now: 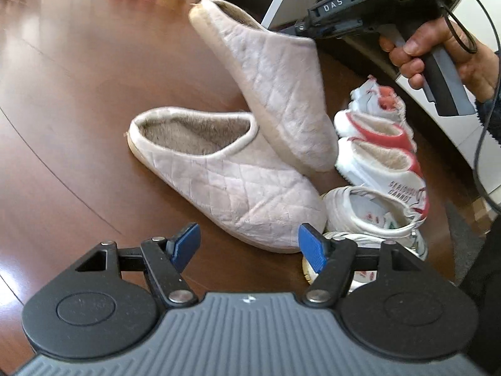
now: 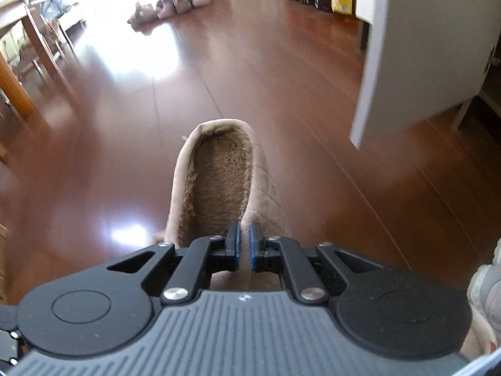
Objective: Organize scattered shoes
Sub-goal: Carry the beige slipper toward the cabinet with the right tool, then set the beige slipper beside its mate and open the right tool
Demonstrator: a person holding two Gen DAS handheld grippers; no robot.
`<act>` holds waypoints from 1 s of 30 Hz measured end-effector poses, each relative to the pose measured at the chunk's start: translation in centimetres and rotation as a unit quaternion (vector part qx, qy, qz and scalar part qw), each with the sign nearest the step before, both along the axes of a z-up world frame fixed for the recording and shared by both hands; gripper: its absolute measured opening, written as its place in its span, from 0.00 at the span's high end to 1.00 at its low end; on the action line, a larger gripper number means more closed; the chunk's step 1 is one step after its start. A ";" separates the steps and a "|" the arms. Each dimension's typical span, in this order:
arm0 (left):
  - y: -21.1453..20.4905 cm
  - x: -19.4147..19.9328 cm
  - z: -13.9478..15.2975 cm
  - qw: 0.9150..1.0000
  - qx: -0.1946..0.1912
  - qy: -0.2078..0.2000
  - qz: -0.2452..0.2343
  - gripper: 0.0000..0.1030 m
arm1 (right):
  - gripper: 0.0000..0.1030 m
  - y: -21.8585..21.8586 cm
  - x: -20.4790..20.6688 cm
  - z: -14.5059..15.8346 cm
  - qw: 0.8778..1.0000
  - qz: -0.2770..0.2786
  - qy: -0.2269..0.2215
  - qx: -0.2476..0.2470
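**Slipper Transfer: One Held, One on the Floor**

Step in hand: pairing the two quilted slippers. The right tongs (image 2: 245, 244) are closed narrow on the collar edge of the lifted slipper (image 1: 275, 75), which hangs tilted in the air, heel end up and toe end down, above the wooden floor (image 1: 78, 109). The left tongs (image 1: 249, 247) stand wide and hold nothing; they hover just short of the toe of the resting slipper (image 1: 219, 175), which lies sole-down on the floor.

Location of remaining shoes: a pair of white-and-red lined shoes (image 1: 379, 147) lies just right of the resting slipper. A white sneaker (image 1: 372, 213) lies beside its toe.

Next move, as judged: the lifted slipper needs lowering sole-down next to its mate, toes aligned, before the right tongs release. The left tongs may steady or reposition the resting slipper; a grip on its collar rim appears most secure.

Materials and shapes:
- Slippers: pale beige diamond-quilted fabric, backless, rounded toe, brown pile lining, thin light sole edge. The soft upper will likely deform under clamping.
- Lined shoes: white body, red trim, fleece interior.
- Floor: glossy reddish-brown planks; a shoe may slide on release.
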State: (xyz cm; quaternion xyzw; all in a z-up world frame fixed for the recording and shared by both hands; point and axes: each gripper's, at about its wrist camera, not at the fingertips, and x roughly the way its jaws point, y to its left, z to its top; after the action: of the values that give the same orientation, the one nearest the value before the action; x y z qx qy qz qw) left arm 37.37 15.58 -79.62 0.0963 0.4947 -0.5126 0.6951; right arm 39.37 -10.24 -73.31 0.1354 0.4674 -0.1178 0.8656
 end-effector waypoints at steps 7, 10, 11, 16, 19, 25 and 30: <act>-1.8 -0.5 -1.3 1.000 0.016 0.016 0.003 0.32 | 0.97 -2.8 0.3 -3.0 0.999 -0.004 0.005 -0.035; -2.2 -0.5 -1.6 1.000 0.020 0.019 0.003 0.32 | 0.86 -4.0 -0.4 -3.9 0.998 -0.033 0.014 -0.042; -2.3 -0.5 -1.6 1.000 0.021 0.020 0.003 0.32 | 0.77 -4.4 -0.7 -3.9 0.998 -0.055 0.017 -0.016; -2.9 -0.6 -2.0 0.999 0.027 0.024 0.002 0.32 | 0.20 -3.3 -5.2 -3.9 0.993 -0.077 0.003 0.090; -3.3 -0.7 -2.2 0.999 0.031 0.027 0.002 0.32 | 0.19 -2.7 -7.5 -6.7 0.982 -0.108 0.029 0.150; -3.7 -1.0 -2.1 0.999 0.034 0.023 -0.003 0.32 | 0.74 -3.4 -7.7 -10.0 0.973 -0.094 -0.008 0.209; -4.0 -1.3 -2.5 0.999 0.046 0.010 -0.007 0.32 | 0.75 -1.6 -6.6 -9.0 0.999 0.018 0.031 0.021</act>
State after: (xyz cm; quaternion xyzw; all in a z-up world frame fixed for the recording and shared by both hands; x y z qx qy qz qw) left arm 36.09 11.53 -82.12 0.1262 0.5237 -0.4952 0.6816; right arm 32.72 -11.85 -82.31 0.1413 0.4989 -0.0968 0.8496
